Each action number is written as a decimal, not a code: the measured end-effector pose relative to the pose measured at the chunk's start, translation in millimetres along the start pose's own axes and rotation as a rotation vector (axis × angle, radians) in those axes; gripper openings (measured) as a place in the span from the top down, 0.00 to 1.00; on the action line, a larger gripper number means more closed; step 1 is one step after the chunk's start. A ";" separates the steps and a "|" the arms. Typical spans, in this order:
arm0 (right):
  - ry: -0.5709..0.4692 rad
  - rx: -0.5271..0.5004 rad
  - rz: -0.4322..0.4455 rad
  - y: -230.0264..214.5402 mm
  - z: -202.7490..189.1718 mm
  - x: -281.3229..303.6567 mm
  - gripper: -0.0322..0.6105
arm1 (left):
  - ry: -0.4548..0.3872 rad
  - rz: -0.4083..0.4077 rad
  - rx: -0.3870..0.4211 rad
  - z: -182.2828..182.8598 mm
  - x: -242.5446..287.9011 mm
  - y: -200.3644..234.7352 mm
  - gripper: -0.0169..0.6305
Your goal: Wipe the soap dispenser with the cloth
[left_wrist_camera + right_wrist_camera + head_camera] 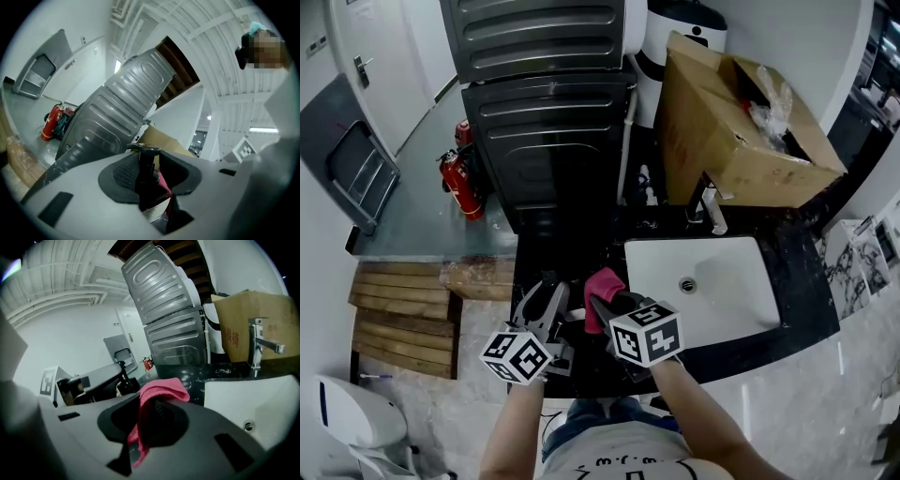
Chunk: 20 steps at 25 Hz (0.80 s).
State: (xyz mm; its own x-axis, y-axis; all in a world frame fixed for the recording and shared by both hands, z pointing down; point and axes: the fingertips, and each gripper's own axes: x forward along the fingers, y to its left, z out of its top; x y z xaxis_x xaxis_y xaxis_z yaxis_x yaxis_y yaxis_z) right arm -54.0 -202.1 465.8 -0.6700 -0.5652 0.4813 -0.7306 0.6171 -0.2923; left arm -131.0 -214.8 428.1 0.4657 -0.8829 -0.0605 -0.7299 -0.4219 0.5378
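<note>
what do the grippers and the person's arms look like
The left gripper and right gripper both have pale grey fingers with dark textured pads; each carries a white cube with black square markers. The person wears a white printed t-shirt, forearms bare.

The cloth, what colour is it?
The cloth is pink. The right gripper view shows it best.

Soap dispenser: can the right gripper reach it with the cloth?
Probably yes: the left gripper holds the soap dispenser, and the right gripper holds the cloth right beside it, nothing between.
</note>
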 end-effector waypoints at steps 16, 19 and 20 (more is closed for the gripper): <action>-0.108 0.023 0.071 11.2 24.8 2.8 0.87 | -0.020 -0.004 -0.079 4.7 -21.0 22.2 0.77; -0.117 -0.019 0.105 22.0 41.4 14.4 0.87 | -0.007 -0.013 -0.065 3.4 -24.6 21.7 0.77; -0.104 -0.035 0.101 22.1 40.9 19.1 0.87 | -0.003 -0.011 -0.063 3.0 -26.0 22.0 0.77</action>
State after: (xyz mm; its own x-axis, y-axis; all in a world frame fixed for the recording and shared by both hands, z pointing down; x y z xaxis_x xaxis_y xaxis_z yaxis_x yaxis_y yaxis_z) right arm -88.3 -221.6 434.8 -0.7511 -0.5520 0.3622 -0.6551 0.6914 -0.3046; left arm -160.6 -201.8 438.9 0.4721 -0.8788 -0.0696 -0.6914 -0.4181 0.5893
